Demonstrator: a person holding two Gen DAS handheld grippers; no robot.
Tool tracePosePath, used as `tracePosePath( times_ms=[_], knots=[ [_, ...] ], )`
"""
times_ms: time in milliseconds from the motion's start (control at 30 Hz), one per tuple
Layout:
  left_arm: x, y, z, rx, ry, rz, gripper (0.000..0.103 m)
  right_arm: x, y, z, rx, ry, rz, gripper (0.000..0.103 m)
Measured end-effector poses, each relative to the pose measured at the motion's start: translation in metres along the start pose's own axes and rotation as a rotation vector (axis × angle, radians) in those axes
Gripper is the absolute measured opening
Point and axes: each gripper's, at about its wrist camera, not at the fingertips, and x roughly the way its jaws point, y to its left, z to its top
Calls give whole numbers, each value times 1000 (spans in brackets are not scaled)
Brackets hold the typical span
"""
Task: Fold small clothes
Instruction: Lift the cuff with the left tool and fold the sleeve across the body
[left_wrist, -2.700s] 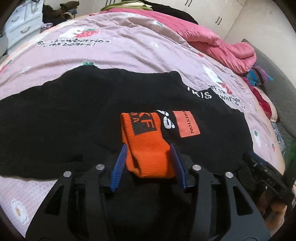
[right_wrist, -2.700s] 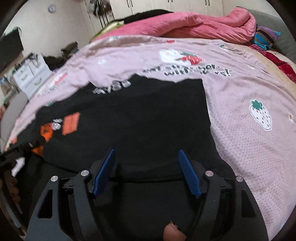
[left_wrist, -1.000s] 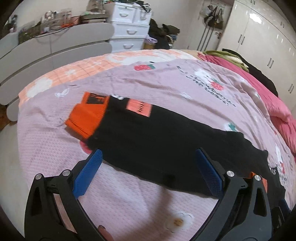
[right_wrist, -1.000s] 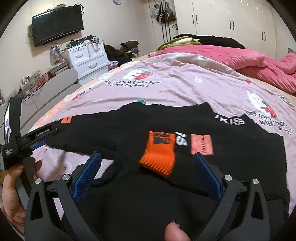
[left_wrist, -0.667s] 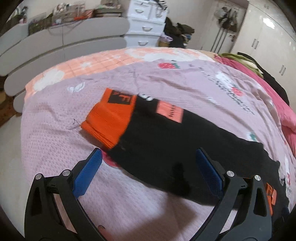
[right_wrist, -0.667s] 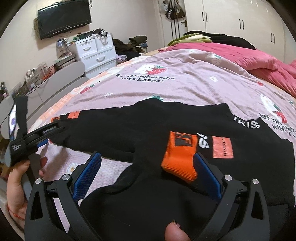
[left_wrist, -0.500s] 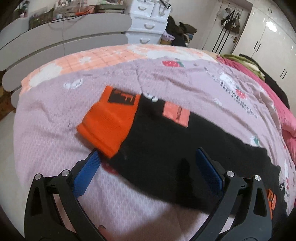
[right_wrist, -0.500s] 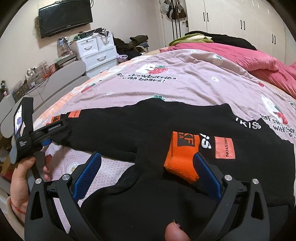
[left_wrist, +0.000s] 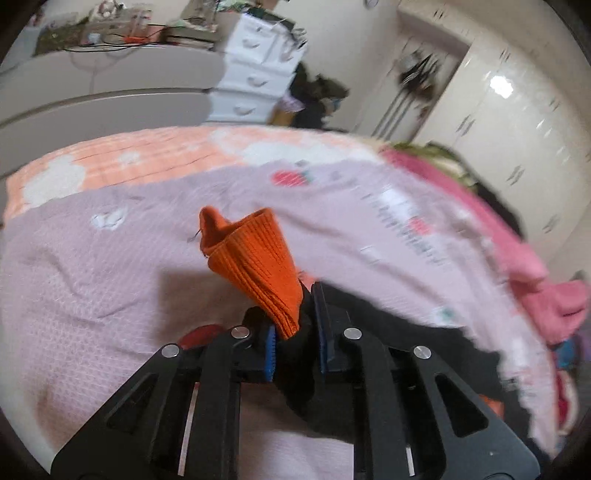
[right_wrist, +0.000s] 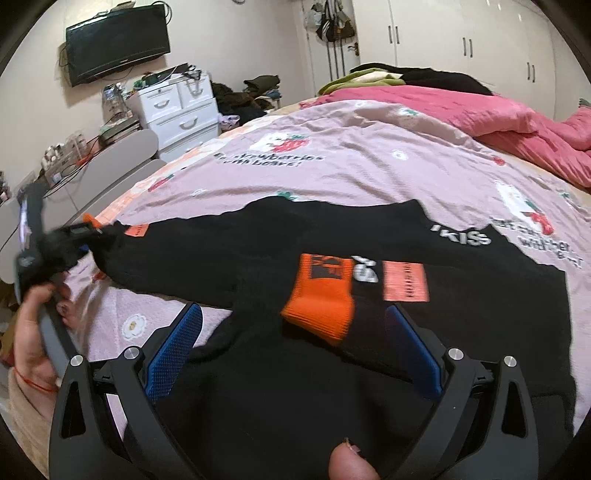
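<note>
A black sweatshirt (right_wrist: 369, 236) with orange cuffs lies spread on the pink bedspread (right_wrist: 369, 155). One sleeve is folded across its body, its orange cuff (right_wrist: 319, 295) lying in the middle. My left gripper (left_wrist: 295, 336) is shut on the other sleeve's orange cuff (left_wrist: 255, 266) and holds it lifted off the bed; it also shows at far left in the right wrist view (right_wrist: 79, 240). My right gripper (right_wrist: 295, 350) is open and empty, hovering over the sweatshirt's near part, just short of the folded cuff.
A pink quilt (right_wrist: 498, 118) is heaped at the far right of the bed. A grey footboard (left_wrist: 103, 96) and white drawers (right_wrist: 181, 107) stand beyond the left edge. White wardrobes (right_wrist: 461, 37) line the back wall.
My left gripper has closed on the outstretched sleeve's orange cuff and lifted it off the bed. The right gripper has hardly moved and stays open.
</note>
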Motion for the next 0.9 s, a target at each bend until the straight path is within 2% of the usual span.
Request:
tracePosePath(
  times_ms=[167,400,500,767,900],
  knots=[
    [-28,-21,7,1,-46,-131,8,-25,-33,-8,43,-29,-50,98],
    [-54,-75,3,78,-80,-279,8,-57,-88,-26,193,-77,-79,98],
    [-63,-96,-2,121,-86,-316,8,-67,-110,-33,262,-87,-80,98],
    [-71,-146,-22,199,-38,-482,8,-87,-142,-38,341,-130,-118,98],
    [-67,-168,-37,235,18,-564,8,-91,-148,-37,350,-139,-128,98]
  ],
)
